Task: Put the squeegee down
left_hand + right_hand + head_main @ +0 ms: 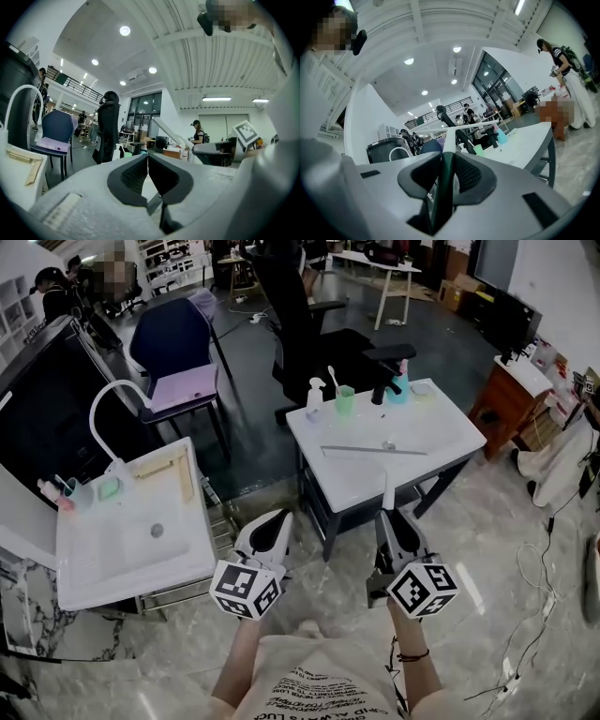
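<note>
your right gripper (388, 514) jaws clamp the squeegee (375, 450) handle, blade over the table (445, 432), contact unclear. your left gripper (274, 523) jaws are together, empty.

Head view steep-down; right gripper view level; both see table (433, 441) (529, 140).
</note>
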Tool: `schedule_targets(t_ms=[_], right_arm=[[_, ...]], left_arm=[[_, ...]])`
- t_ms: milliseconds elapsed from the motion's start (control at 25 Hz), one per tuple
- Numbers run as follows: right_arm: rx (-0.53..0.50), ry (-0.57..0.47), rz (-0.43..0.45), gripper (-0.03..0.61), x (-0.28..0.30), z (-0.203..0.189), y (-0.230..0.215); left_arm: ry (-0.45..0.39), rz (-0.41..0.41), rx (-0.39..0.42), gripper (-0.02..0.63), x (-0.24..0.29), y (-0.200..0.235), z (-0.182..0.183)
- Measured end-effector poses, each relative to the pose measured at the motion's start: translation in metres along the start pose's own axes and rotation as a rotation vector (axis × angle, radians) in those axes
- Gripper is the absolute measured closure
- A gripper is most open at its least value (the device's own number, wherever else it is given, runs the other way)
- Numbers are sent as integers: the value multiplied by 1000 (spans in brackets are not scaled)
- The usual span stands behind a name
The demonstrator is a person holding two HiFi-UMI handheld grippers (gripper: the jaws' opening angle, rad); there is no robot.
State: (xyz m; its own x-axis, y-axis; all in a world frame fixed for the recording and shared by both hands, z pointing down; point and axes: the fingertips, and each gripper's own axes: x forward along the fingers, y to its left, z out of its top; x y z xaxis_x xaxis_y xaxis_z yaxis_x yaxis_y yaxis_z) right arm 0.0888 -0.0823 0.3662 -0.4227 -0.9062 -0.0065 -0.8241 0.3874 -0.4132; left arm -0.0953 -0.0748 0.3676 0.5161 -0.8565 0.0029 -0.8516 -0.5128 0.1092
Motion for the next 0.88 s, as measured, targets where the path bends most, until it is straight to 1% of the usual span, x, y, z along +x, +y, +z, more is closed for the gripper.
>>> schedule_targets(t_ms=[280,480,680,880], right_arm=[[16,2,9,483,17,-4,-3],[16,29,21,483,32,-11,-9],[20,47,45,483,60,-12,-21],[23,82,80,483,101,-11,-37]], left_arm=[[16,-2,1,591,8,8,-7],[28,13,-6,591,17,15,-14],[31,44,-3,591,34,29,-16],[42,92,-14,591,62,49,-21]])
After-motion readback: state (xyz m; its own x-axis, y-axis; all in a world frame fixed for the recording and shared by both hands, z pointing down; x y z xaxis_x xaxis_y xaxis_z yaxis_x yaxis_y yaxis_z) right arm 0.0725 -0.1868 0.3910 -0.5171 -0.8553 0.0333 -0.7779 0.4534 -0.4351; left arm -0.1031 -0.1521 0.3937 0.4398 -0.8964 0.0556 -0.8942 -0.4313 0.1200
